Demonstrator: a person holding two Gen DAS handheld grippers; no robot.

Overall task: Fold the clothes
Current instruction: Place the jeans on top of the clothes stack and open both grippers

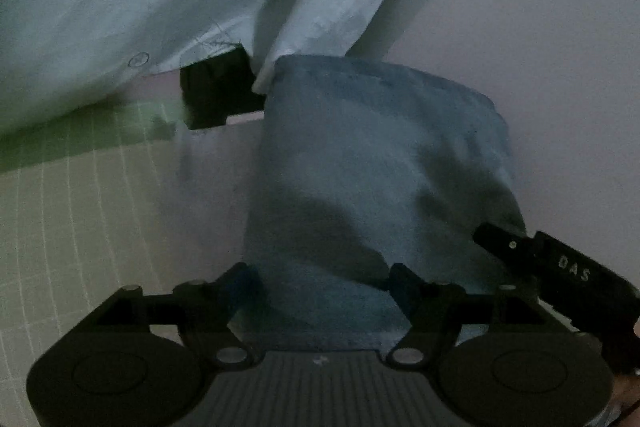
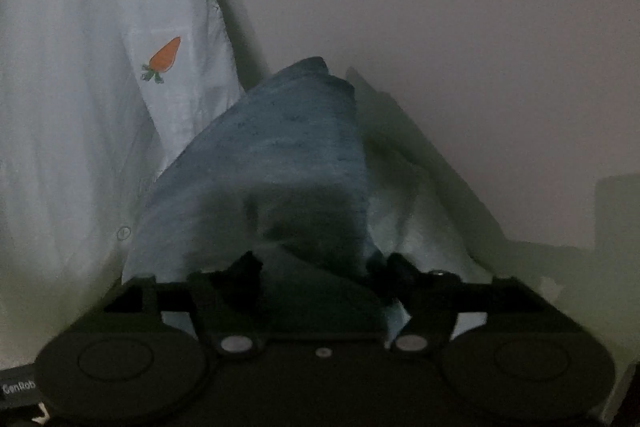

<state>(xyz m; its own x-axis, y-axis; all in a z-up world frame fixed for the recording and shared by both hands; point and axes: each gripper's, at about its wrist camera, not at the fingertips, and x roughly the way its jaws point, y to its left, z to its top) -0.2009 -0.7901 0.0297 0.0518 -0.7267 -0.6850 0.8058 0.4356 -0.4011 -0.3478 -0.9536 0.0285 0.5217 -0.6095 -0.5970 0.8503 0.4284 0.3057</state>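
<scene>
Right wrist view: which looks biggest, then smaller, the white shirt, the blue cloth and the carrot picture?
1. white shirt
2. blue cloth, though it's nearer the camera, so unsure
3. carrot picture, clearly smallest

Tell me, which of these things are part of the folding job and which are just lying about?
Part of the job:
- blue cloth, lying between the fingers of both grippers
- left gripper
- right gripper
- white shirt with a carrot print, probably clothing to fold too

Just lying about:
- green grid mat
- black object by the shirt's edge
</scene>
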